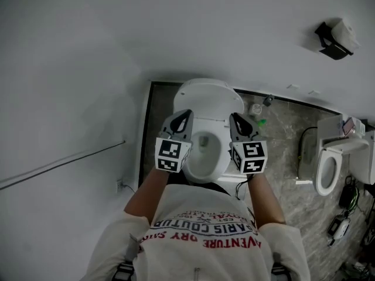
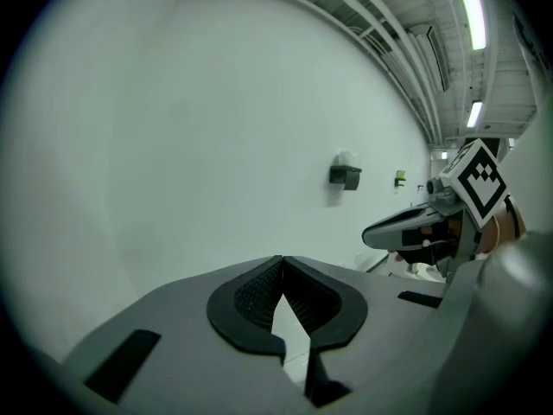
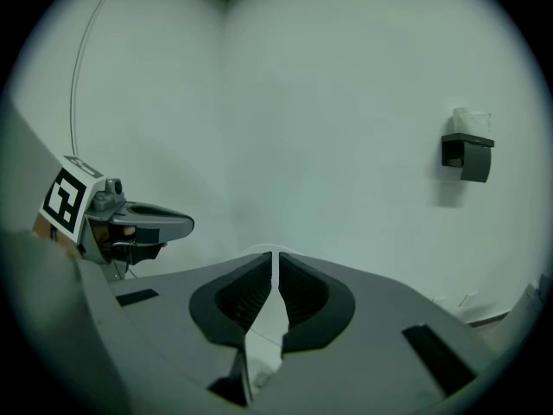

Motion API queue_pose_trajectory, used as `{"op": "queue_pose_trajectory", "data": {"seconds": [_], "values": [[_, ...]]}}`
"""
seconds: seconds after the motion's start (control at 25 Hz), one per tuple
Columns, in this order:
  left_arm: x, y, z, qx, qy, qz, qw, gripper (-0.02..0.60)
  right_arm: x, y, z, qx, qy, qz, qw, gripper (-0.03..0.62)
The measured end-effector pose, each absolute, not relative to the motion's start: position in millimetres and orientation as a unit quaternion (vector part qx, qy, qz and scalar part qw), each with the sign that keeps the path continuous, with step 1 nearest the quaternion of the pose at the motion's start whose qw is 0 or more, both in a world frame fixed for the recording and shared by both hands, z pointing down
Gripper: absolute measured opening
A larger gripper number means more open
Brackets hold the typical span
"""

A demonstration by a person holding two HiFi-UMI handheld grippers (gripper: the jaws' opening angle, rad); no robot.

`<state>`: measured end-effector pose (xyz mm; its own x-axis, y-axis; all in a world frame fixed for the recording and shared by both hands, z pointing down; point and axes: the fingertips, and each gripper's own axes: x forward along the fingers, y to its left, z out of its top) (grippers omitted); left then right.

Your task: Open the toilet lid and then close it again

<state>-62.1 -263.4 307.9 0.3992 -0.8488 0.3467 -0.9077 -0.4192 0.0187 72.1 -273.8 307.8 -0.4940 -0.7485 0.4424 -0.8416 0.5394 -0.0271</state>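
Standing upright, the toilet lid [image 1: 206,96] looks opened, with closing left to do; left gripper [image 1: 186,114] and right gripper [image 1: 235,117] fingers sit pinched together, empty.

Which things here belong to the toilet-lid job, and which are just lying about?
Job in hand:
toilet lid, raised
toilet seat
left gripper
right gripper

Just lying about:
second toilet
wall paper holder
small items on floor

1. Place: you stand in a washroom.
2. White oval ceramic toilet [image 1: 205,98] before you; second white toilet [image 1: 329,168] to your right.
3. Black wall-mounted paper dispenser [image 1: 334,40]; grey marbled stone floor [image 1: 281,139].
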Motion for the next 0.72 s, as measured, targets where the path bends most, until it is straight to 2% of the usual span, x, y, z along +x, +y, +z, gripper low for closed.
{"op": "queue_pose_trajectory", "data": {"seconds": [0.28, 0.48, 0.64, 0.72], "values": [[-68.3, -311.0, 356.4, 0.841, -0.473, 0.249, 0.088, 0.014, 46.6, -318.4, 351.6, 0.413, -0.863, 0.082, 0.280, 0.023], [-68.1, -348.8, 381.2, 0.847, -0.434, 0.301, 0.061, 0.079, 38.5, -351.7, 374.5, 0.389, -0.860, 0.076, 0.321, 0.026], [-67.0, -368.5, 405.0, 0.854, -0.387, 0.345, 0.052, 0.117, 34.3, -371.8, 394.9, 0.353, -0.856, 0.062, 0.373, 0.076], [-66.3, -375.8, 415.0, 0.856, -0.361, 0.368, 0.037, 0.122, 34.0, -382.7, 399.9, 0.343, -0.850, 0.046, 0.396, 0.080]]}}
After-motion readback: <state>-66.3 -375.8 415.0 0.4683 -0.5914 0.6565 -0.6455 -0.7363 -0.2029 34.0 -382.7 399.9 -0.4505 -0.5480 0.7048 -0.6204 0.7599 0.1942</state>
